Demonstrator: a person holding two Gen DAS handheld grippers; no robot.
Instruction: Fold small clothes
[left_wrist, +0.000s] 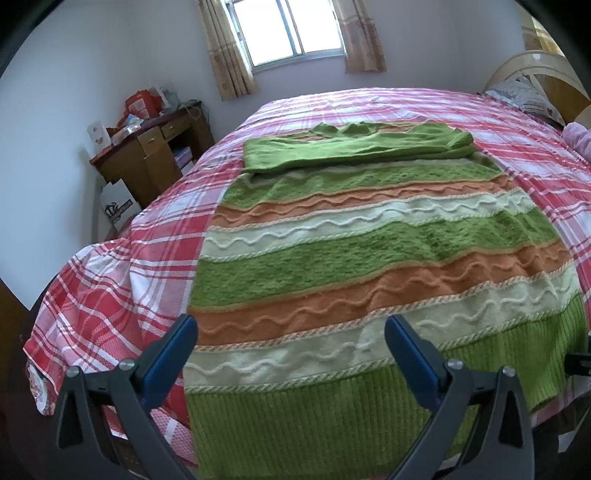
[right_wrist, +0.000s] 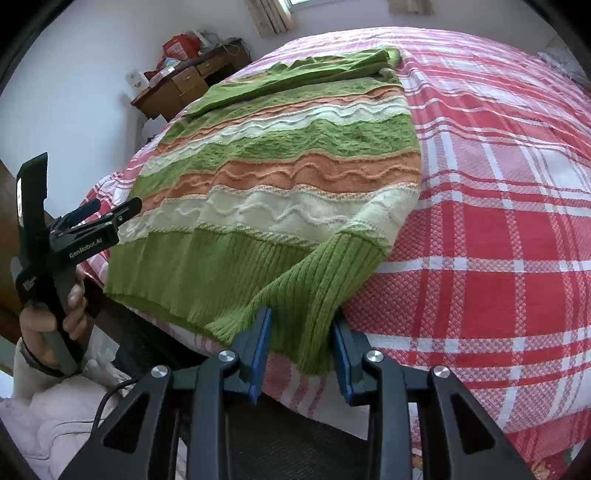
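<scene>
A green, orange and cream striped knit sweater (left_wrist: 369, 251) lies flat on the bed, its sleeves folded across the far top. My left gripper (left_wrist: 291, 332) is open and empty, hovering over the sweater's ribbed hem near its left corner. In the right wrist view the sweater (right_wrist: 288, 166) has its near right hem corner bunched up. My right gripper (right_wrist: 301, 332) is shut on that ribbed hem corner at the bed's near edge. The left gripper also shows in the right wrist view (right_wrist: 110, 212), held in a hand at the far left.
The bed carries a red, pink and white plaid cover (left_wrist: 122, 266) (right_wrist: 498, 221). A cluttered wooden desk (left_wrist: 155, 155) stands by the left wall. A window with curtains (left_wrist: 291, 33) is behind. A pillow and headboard (left_wrist: 524, 92) are at the far right.
</scene>
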